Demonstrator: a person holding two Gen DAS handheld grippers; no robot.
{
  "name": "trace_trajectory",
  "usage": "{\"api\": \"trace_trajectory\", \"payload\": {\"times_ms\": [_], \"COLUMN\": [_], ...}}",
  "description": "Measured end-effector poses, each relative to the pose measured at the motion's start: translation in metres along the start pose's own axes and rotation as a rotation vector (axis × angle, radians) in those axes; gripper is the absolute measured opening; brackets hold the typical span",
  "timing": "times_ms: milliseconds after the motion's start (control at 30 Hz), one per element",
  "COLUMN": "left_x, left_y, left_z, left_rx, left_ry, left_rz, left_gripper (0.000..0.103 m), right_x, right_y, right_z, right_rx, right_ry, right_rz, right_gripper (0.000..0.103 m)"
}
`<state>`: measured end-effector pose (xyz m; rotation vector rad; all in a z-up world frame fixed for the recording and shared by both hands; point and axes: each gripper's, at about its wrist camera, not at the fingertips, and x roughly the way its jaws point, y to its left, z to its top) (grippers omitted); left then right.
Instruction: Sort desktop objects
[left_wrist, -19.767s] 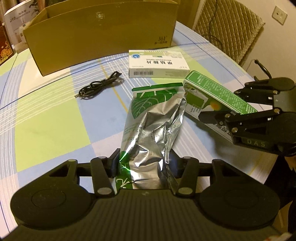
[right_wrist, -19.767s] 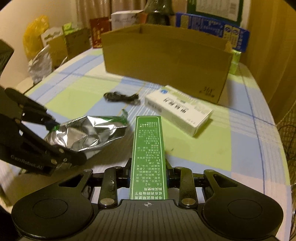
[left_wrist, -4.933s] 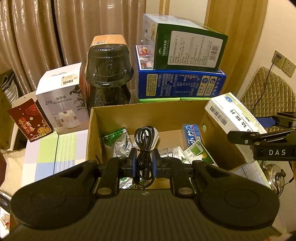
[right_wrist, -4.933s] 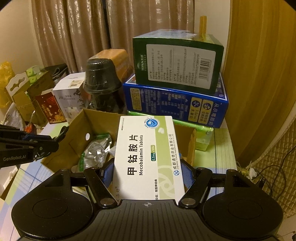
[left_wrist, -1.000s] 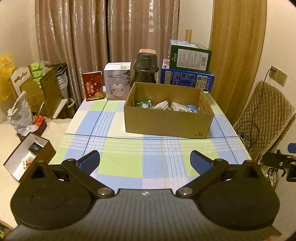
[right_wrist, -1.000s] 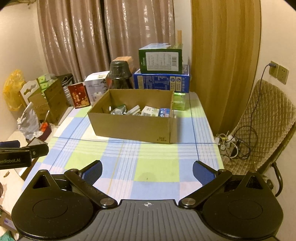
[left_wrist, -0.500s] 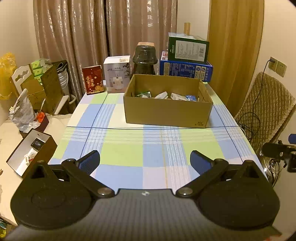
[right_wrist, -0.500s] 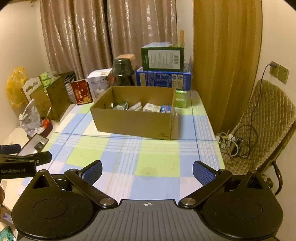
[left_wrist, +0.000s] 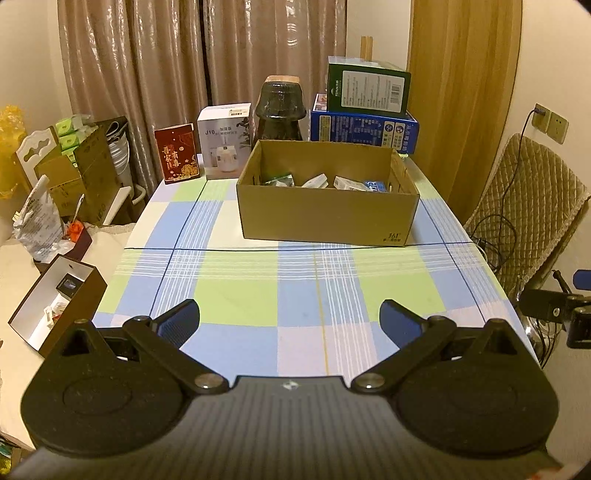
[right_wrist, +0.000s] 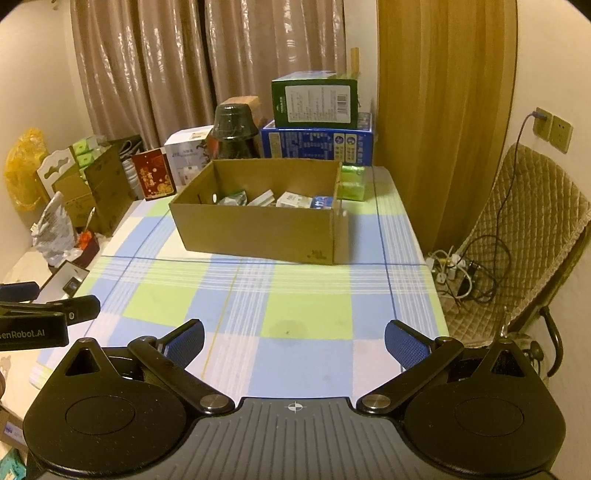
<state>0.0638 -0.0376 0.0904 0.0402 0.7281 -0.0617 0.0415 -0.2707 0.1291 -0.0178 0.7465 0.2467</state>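
An open cardboard box (left_wrist: 325, 218) (right_wrist: 258, 230) stands at the far half of the checked tablecloth (left_wrist: 236, 299) (right_wrist: 306, 306). Inside it lie a foil pouch (left_wrist: 279, 180) (right_wrist: 232, 199), white medicine packs (left_wrist: 345, 183) (right_wrist: 293, 200) and a blue carton (left_wrist: 376, 185) (right_wrist: 322, 202). My left gripper (left_wrist: 290, 317) hangs open over the near table edge, nothing between its blue pads. My right gripper (right_wrist: 294, 338) is likewise open and empty. Each gripper shows at the edge of the other's view: the right gripper (left_wrist: 554, 308) at right, the left gripper (right_wrist: 40, 314) at left.
Behind the box stand a dark jar (left_wrist: 279, 110), a white carton (left_wrist: 223, 142), a red card (left_wrist: 177, 153) and stacked blue and green boxes (left_wrist: 364, 114). A padded chair (left_wrist: 528, 218) with cables is right of the table. Cartons and bags (left_wrist: 55, 173) crowd the left floor.
Both grippers have drawn back a little further from the box and stay open. Earlier the left one held a cable and the right a medicine box over the cardboard box; both hands are empty now.
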Motion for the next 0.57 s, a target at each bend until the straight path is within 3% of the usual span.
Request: {"api": "trace_trajectory", "payload": {"times_ms": [567], "left_x": [0.0034], "left_y": [0.0028], "left_z": [0.001], "left_rx": [-0.011], "left_ry": [-0.002], "left_rz": [-0.017], "left_gripper": [0.102], "right_x": [0.0054], "right_y": [-0.0004], "right_z": [-0.0014], "right_rx": [-0.013], "right_ry": [0.006], "right_rz": [-0.006], "right_gripper": [0.101]}}
